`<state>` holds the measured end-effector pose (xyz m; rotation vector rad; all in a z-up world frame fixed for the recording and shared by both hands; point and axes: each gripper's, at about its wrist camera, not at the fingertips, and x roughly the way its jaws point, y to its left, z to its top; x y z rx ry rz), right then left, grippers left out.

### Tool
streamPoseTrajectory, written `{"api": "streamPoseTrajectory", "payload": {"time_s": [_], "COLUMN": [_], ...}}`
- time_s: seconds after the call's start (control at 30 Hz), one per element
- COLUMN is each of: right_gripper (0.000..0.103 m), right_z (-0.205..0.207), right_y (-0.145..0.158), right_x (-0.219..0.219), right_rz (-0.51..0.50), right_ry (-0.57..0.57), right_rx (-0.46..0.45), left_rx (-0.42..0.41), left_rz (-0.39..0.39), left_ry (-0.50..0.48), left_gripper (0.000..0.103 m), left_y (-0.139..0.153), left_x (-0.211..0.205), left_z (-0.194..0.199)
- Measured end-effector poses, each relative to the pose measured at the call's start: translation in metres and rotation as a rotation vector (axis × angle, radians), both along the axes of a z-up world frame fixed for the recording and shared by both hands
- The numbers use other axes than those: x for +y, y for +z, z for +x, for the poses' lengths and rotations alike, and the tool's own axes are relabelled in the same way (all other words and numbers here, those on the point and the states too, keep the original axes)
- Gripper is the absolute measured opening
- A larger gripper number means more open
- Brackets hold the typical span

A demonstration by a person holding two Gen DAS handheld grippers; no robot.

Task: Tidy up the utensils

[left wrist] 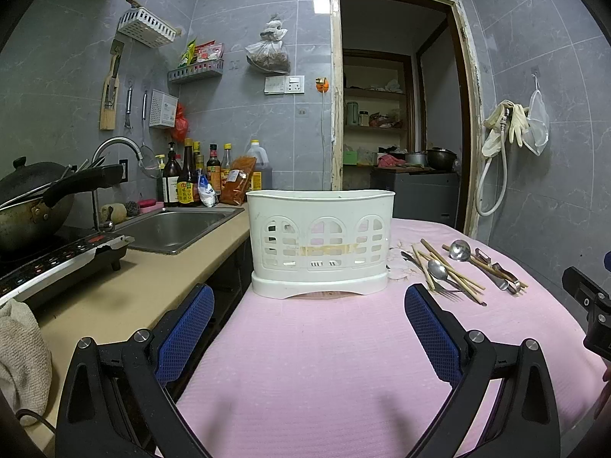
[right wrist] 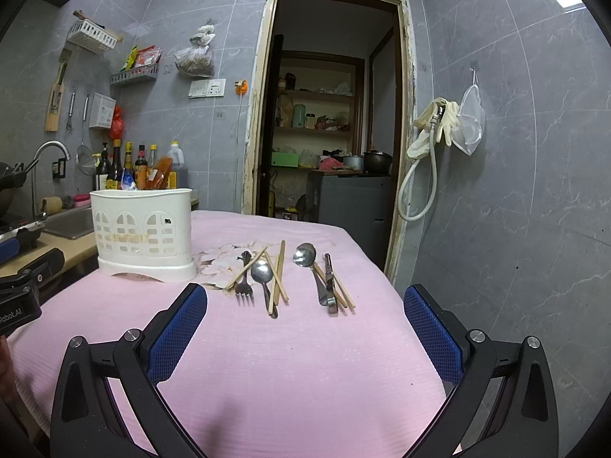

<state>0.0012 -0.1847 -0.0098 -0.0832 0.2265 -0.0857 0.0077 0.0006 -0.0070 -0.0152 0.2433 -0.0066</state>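
We are at the start, both the left gripper (left wrist: 309,324) and right gripper (right wrist: 305,324) spread and empty, so next we must pinch a utensil such as the fork (right wrist: 244,282) lying right of the white holder (right wrist: 143,233).

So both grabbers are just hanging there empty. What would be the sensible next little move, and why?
Probably bring the right gripper forward and down onto the fork. Its jaws stand open and empty, and the fork lies nearest, at the left edge of the loose utensils on the pink cloth. The white basket stands upright just to the left, ready to receive it.
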Motion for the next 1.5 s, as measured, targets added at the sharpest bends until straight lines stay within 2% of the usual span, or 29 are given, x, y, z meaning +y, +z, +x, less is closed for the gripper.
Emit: {"api": "streamPoseTrajectory", "payload": {"time_s": [1.3,1.5], "right_gripper": [0.103,0.103], "right_z": [-0.0008,0.0002], "right_y": [-0.0045,-0.0041], "right_x": [0.0042,-0.0008], "right_rz": [0.002,-0.005], "right_ry": [0.006,0.018], "right_rx": [0.006,-0.02], "left_rx": [0.006,0.009], "left_rz": [-0.003,-0.029], "left_ry": [-0.001,-0.051], "left_gripper": [0.098,0.098], "left_y": [-0.0018,-0.0009], "left_x": [0.0008,-0.0001], "left_z": [0.001,0.0069]}}
